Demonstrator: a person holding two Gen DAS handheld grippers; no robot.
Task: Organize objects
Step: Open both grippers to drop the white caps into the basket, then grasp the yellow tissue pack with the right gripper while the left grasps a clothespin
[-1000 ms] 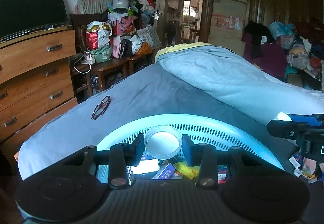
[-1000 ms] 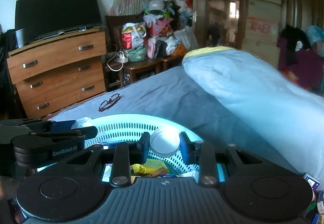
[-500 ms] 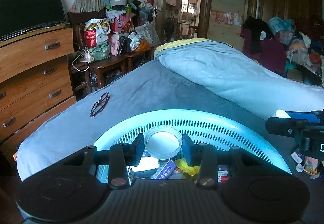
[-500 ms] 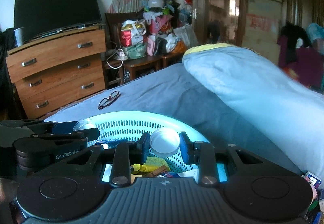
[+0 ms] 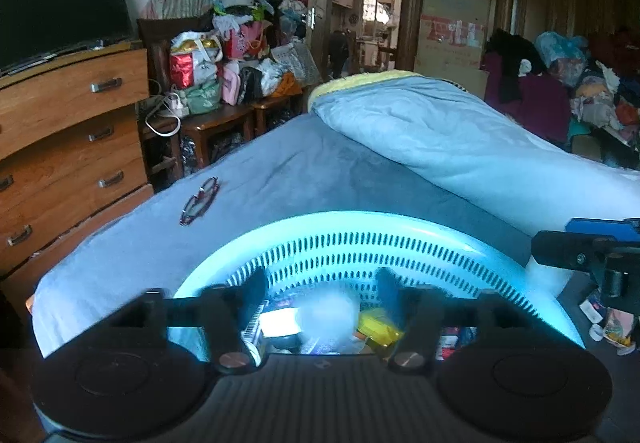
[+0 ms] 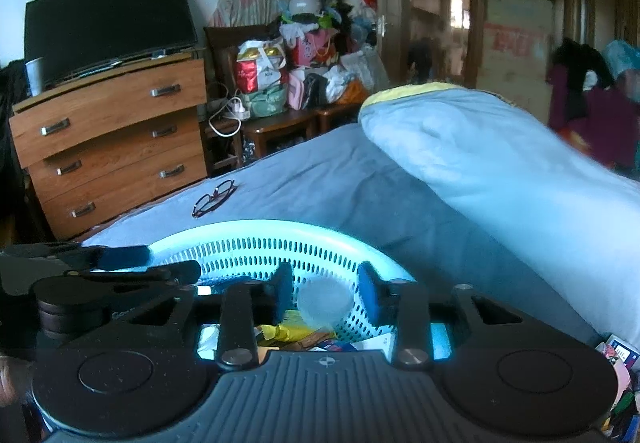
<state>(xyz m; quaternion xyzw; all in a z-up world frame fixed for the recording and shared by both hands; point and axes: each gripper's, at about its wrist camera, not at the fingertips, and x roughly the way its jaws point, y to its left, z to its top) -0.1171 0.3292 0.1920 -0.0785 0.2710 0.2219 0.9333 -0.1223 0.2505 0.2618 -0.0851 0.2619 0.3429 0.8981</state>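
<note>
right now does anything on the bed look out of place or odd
The eyeglasses lie loose and unfolded on the blue bedsheet, apart from the turquoise basket holding the other small items. Each gripper, left gripper and right gripper, has open jaws with a blurred round white lid between them, seemingly dropping into the basket.

Turquoise slotted basket, blue bedsheet, red-framed glasses, brown dresser

Blurred round lid (outline smeared) over basket.
</note>
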